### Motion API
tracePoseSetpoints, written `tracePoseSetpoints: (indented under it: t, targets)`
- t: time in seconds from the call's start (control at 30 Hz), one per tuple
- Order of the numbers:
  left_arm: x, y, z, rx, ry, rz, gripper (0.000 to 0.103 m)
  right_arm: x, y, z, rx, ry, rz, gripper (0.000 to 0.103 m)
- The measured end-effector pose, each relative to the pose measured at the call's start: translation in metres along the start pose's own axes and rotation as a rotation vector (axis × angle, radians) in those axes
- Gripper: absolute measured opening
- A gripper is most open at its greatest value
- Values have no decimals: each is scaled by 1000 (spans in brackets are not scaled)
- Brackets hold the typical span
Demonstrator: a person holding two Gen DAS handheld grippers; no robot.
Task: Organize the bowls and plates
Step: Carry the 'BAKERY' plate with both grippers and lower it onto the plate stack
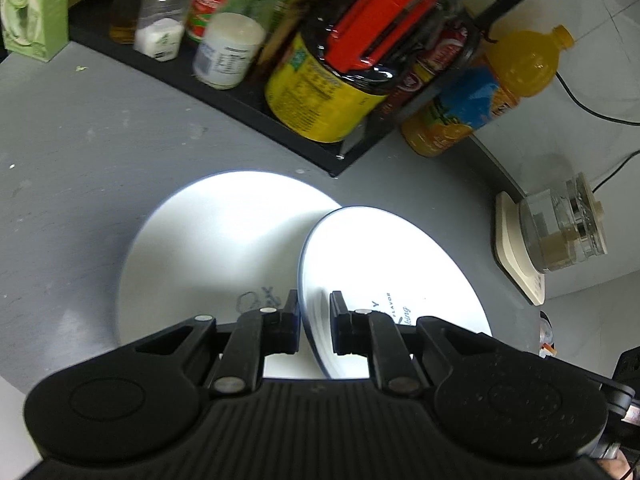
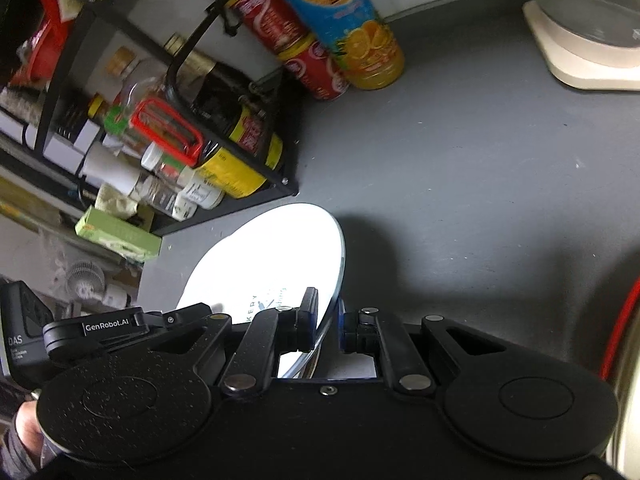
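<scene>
Grey counter (image 1: 80,152) beside a spice rack (image 1: 248,92): we see left gripper (image 1: 314,320) jaws clamped on a tilted plate (image 1: 384,272) over a flat plate (image 1: 216,248), right gripper (image 2: 328,322) jaws pinching a plate's rim (image 2: 336,280).

L wrist cam sits close behind left tool (image 1: 314,320), looking down-fwd over grey counter (image 1: 80,152) toward black rack (image 1: 248,100) at its back edge. R wrist cam, close behind right tool (image 2: 328,320), faces same counter (image 2: 460,184). Shared: rack (image 2: 240,208), orange juice bottle (image 1: 488,92) (image 2: 352,32), white plate (image 1: 384,256) (image 2: 272,256).
</scene>
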State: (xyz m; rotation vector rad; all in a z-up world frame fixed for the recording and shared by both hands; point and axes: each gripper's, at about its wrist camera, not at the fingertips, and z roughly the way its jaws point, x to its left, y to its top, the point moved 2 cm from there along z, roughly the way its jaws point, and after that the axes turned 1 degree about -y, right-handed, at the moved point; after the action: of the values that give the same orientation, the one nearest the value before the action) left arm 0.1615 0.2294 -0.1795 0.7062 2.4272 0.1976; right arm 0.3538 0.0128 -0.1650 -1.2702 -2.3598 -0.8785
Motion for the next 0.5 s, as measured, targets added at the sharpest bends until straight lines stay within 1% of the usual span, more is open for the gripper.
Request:
tracePoseSetpoints:
  t: [0.2,0.5]
  targets:
    - [16,-4,-2,-2,10,-25,13,16,-1,7,14,-22,-61,10]
    - [39,-16,1,4,45,-64,13,36,-10,22,45,-60,-149,10]
